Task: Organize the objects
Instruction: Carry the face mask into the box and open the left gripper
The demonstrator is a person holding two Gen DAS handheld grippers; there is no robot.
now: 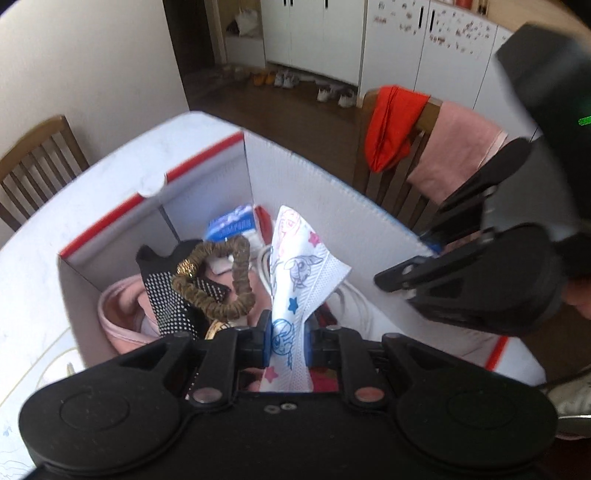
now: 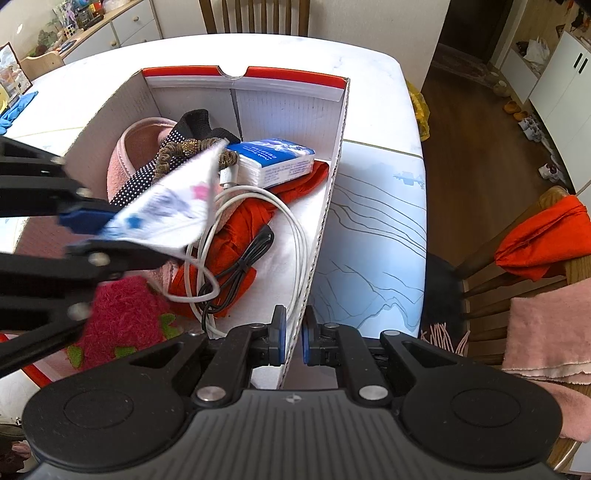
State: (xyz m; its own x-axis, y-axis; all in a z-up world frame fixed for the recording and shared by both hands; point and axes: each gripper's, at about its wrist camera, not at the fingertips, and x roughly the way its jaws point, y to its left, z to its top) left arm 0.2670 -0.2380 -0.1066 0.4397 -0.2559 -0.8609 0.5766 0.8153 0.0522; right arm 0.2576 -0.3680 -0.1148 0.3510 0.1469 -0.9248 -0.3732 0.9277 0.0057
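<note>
Box (image 2: pixel 325 221), centre frame, mostly filled with slipper (image 2: pixel 136 155), tissue pack (image 2: pixel 275 160) and cables (image 2: pixel 258 206); left gripper (image 1: pixel 288 341) clamps printed face mask (image 1: pixel 295 280) above it, unreleased; right gripper (image 2: pixel 291 341) pinches box's near wall.

A wooden chair (image 2: pixel 546 266) stands just beside the white table's (image 2: pixel 373 122) right edge, an orange cloth (image 2: pixel 543 236) and a pink towel (image 2: pixel 550 332) draped over its back. Beyond the chair, shoes (image 1: pixel 332 94) line the floor below white cabinets (image 1: pixel 314 33).
</note>
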